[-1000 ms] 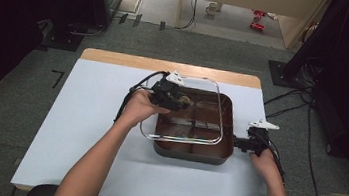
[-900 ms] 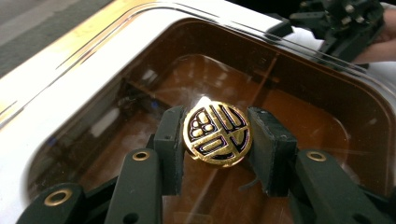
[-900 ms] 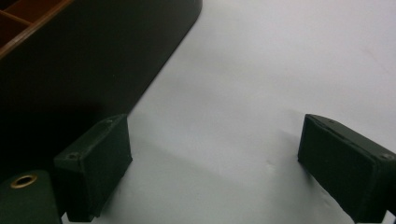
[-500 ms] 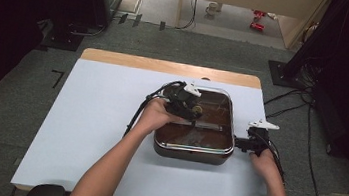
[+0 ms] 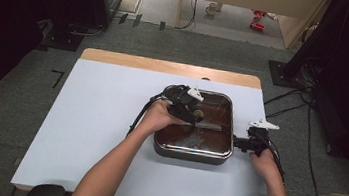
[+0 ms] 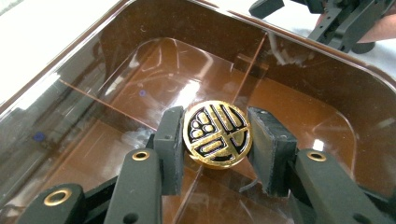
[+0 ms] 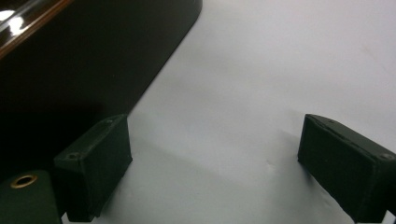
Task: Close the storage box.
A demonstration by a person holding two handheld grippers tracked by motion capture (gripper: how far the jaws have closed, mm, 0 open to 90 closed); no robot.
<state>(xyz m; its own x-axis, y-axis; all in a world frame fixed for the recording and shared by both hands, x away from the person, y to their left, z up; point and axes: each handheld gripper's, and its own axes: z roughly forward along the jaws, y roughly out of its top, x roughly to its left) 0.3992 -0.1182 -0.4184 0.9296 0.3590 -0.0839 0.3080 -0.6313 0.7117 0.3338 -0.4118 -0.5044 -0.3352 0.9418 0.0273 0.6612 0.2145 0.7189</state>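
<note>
The left tongs (image 6: 217,140) are clenched on the round gold-and-black knob (image 6: 217,134) of the clear glass lid (image 6: 140,93), one pad at the knob's 9 o'clock and one at its 3 o'clock. The lid sits on the dark brown square pan (image 5: 195,126), which rests toward the 3 o'clock side of the white table (image 5: 87,132). Reflections on the glass blur the pan's inside, so what lies under the lid is hard to make out. In the high view the person's left hand (image 5: 157,117) covers the pan's 9 o'clock rim and hides most of the left tongs (image 5: 191,114).

The right tongs (image 7: 219,163) stand released, jaws wide apart with bare table between them, just beside the pan's dark outer wall (image 7: 84,60), which crosses that view at 10 o'clock; both jaws are cut off at the bottom edge. In the high view the right tongs (image 5: 237,142) lie at the pan's 3 o'clock side, near the table's right edge. Wide open surface spreads from the pan's 9 o'clock to 7 o'clock.
</note>
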